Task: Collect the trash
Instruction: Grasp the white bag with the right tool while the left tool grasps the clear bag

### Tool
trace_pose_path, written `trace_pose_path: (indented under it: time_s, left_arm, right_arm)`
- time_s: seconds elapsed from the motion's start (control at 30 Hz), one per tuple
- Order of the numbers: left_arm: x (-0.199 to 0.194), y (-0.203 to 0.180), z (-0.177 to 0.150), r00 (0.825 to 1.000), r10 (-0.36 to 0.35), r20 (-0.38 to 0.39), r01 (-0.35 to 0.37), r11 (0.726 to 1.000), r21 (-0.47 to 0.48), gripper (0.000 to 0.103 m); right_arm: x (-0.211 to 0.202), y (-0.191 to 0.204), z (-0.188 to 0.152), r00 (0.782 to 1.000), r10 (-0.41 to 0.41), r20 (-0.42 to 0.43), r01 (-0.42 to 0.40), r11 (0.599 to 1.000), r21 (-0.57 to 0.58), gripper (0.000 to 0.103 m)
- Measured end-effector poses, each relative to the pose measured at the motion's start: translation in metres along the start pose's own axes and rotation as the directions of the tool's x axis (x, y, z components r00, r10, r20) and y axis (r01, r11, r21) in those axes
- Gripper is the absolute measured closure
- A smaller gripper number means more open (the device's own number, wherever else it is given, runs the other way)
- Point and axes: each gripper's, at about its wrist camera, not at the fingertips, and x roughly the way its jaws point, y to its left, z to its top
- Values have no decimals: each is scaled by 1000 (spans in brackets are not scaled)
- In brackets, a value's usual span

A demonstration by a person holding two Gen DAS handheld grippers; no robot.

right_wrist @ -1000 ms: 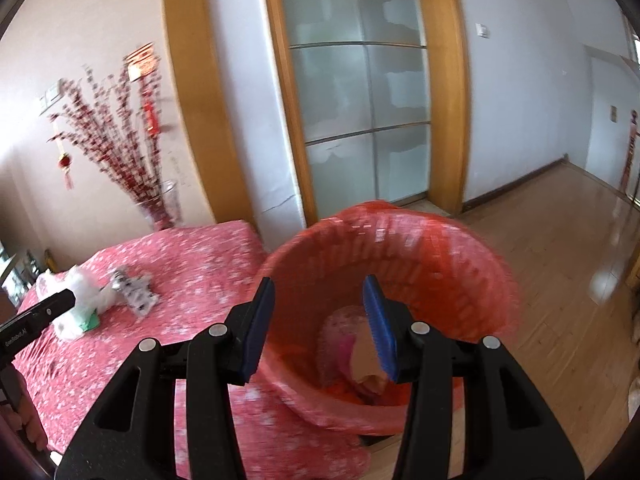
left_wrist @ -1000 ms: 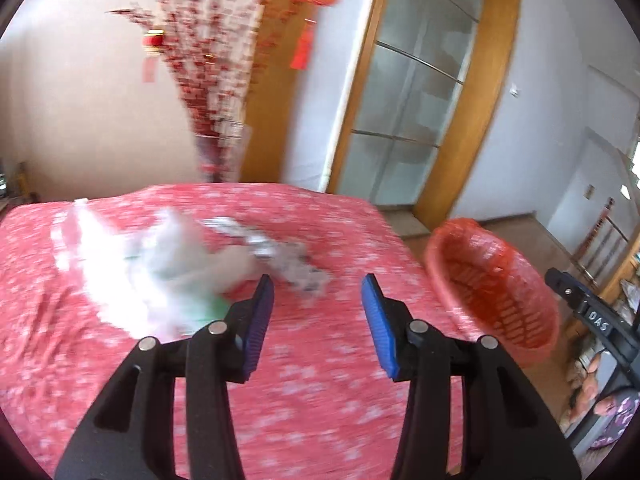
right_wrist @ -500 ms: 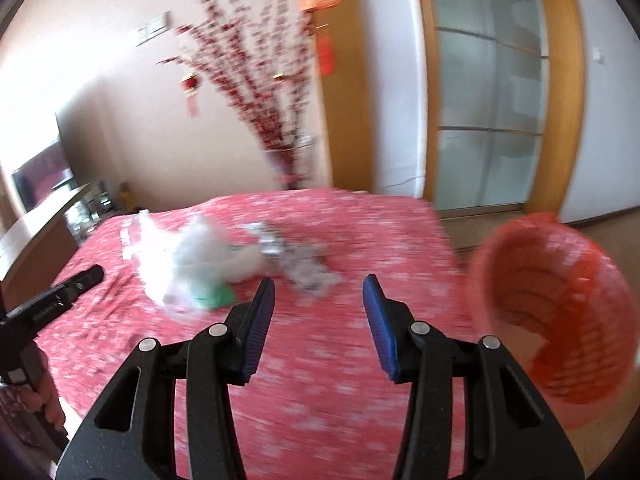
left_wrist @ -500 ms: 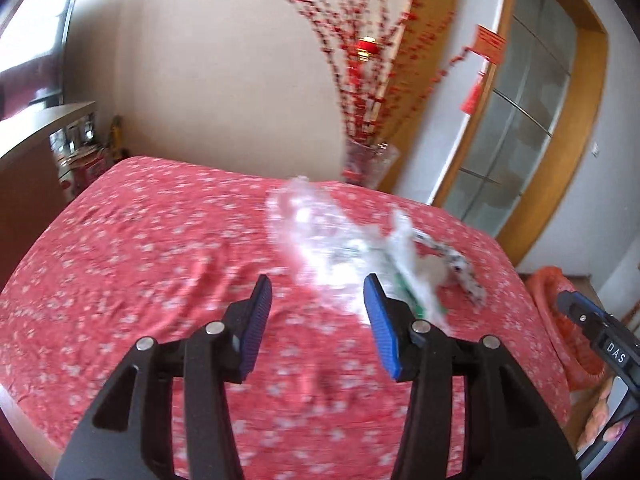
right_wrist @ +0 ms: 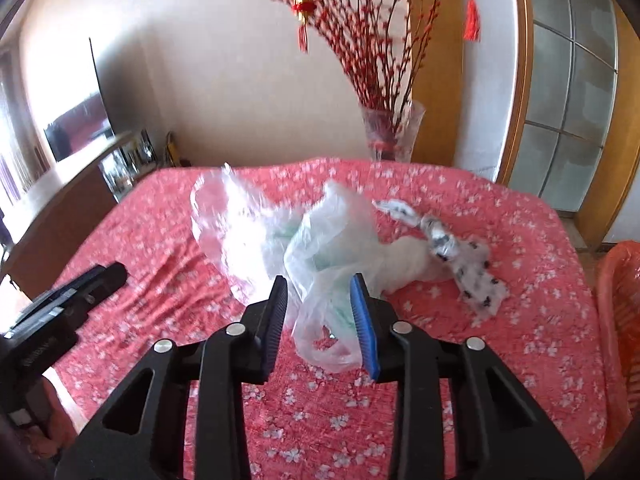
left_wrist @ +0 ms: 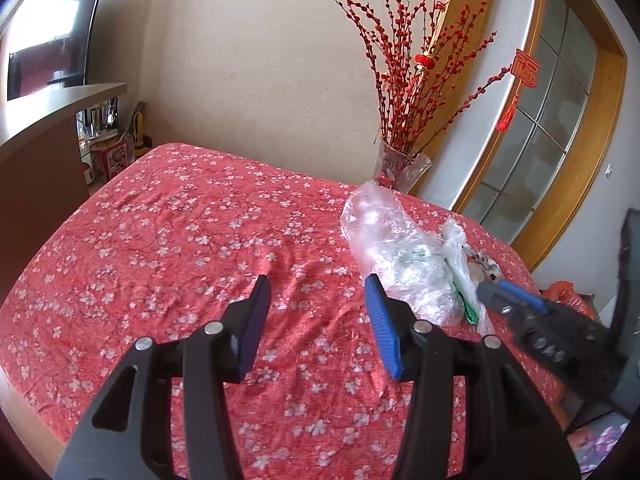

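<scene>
Tabletop (left_wrist: 168, 240) under a red flowered cloth takes up most of both views; its left half is bare, open room. All the trash sits bunched toward the far right corner.

Clear crumpled plastic bag (left_wrist: 384, 240): long axis runs from the far edge by the glass vase (left_wrist: 404, 164) toward the near right. In the right wrist view it lies left of centre (right_wrist: 232, 224).

Whitish thin bag (right_wrist: 332, 256): lumpy, its loose loop end points toward the camera. In the left wrist view only a sliver shows (left_wrist: 456, 248), behind the clear bag.

Spotted wrapper (right_wrist: 456, 256): twisted strip, axis from far left to near right, just beside the whitish bag. Mostly hidden in the left view.

Orange basket (right_wrist: 620, 320): off the tabletop's right edge, clear in the right view, only a scrap in the left.

Right hand-held gripper (right_wrist: 320, 312): jaws have just been closing, the whitish bag's loop is between them, pads not visibly pressing, so not clenched on it. It enters the left view from the right (left_wrist: 492, 292).

Left hand-held gripper (left_wrist: 316, 308): released, jaws apart over bare cloth, clear bag just beyond its right pad. It shows at the left edge of the right view (right_wrist: 108, 276).
</scene>
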Motion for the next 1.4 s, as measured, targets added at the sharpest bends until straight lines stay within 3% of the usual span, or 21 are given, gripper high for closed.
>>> trace_pose_path:
  time_s: [0.03,0.13,0.17,0.4,0.8,1.03,1.4]
  left_arm:
    - [0,1,-1,1000,-3,-3,3,1000,-1,54]
    - [3,1,-2,1000,-12,-13,12,1000,-2,54]
    - [4,0,-3,1000,-16,-17,16,1000,0,54]
    - [10,-11,-5,998,-45,-44,45,999,8,54]
    - [37,-55,10,989,-98,-106,104,993,51,49]
    - [51,-77,12,988,-86,-129,98,991,90,49]
    - [93,-95,16,980,-21,-199,36,997,75,49]
  right_arm:
    - [3,0,-1,1000,-6,-11,6,1000,2,73]
    - [9,-5,-6,999,-29,-39,29,1000,-3,97]
    - [8,-6,-7,999,-33,-37,33,999,-5,100]
    - [-33,-18,2,997,-7,77,6,1000,8,101]
    - [-113,-46,34,960,22,278,-42,997,65,101]
    - [-128,-62,31,949,-42,312,19,997,79,101]
    - [-119,-99,9,962,-116,248,84,987,138,101]
